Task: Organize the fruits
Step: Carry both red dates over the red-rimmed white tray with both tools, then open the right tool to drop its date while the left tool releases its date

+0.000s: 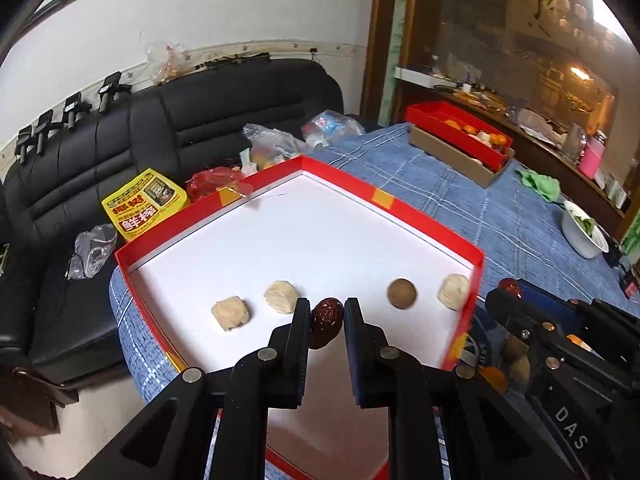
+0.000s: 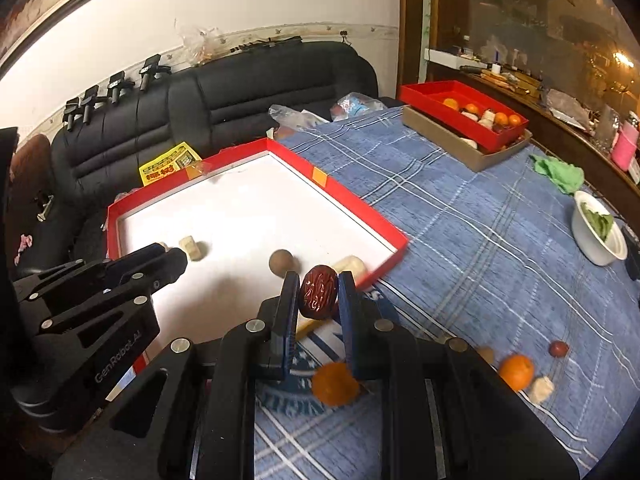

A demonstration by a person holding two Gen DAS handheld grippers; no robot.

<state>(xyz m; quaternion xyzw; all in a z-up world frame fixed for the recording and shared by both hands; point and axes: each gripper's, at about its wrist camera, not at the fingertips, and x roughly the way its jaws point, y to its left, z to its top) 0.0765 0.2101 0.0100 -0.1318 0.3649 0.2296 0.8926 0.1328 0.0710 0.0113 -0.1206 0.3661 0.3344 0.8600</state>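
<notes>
Two red dates are held, one per gripper. The left gripper (image 1: 325, 322) is clenched on a dark red date (image 1: 326, 322), the jaws pressing it from both sides above the white floor of the red-rimmed tray (image 1: 400, 216). The right gripper (image 2: 318, 296) is clamped on a second date (image 2: 319, 292), held over the tabletop (image 2: 460, 216) just outside the tray's near corner.

Inside the tray, seen from the left wrist view, three pale cut chunks are noted: one at 9 o'clock of the held date (image 1: 231, 314), one just beside the left jaw (image 1: 281, 296), one against the right wall (image 1: 453, 291). A round brown fruit (image 1: 402, 293) lies between the date and that last chunk. None touches the jaws, as far as can be told.

On the blue plaid cloth, at 4 o'clock of the right gripper, an orange (image 2: 516, 372), a pale chunk (image 2: 541, 390) and a small dark red fruit (image 2: 558, 348) are scattered near one another. Another orange (image 2: 335, 384) sits under the right gripper, partly hidden by it.

At 1 o'clock, well apart, a smaller red tray (image 2: 432, 90) with oranges rests on a brown box (image 2: 448, 136). A green rag (image 2: 558, 172) and a white bowl (image 2: 600, 254) are logged at 2 to 3 o'clock. A black sofa (image 2: 240, 92) with bags and a yellow packet (image 2: 170, 166) stands behind.
</notes>
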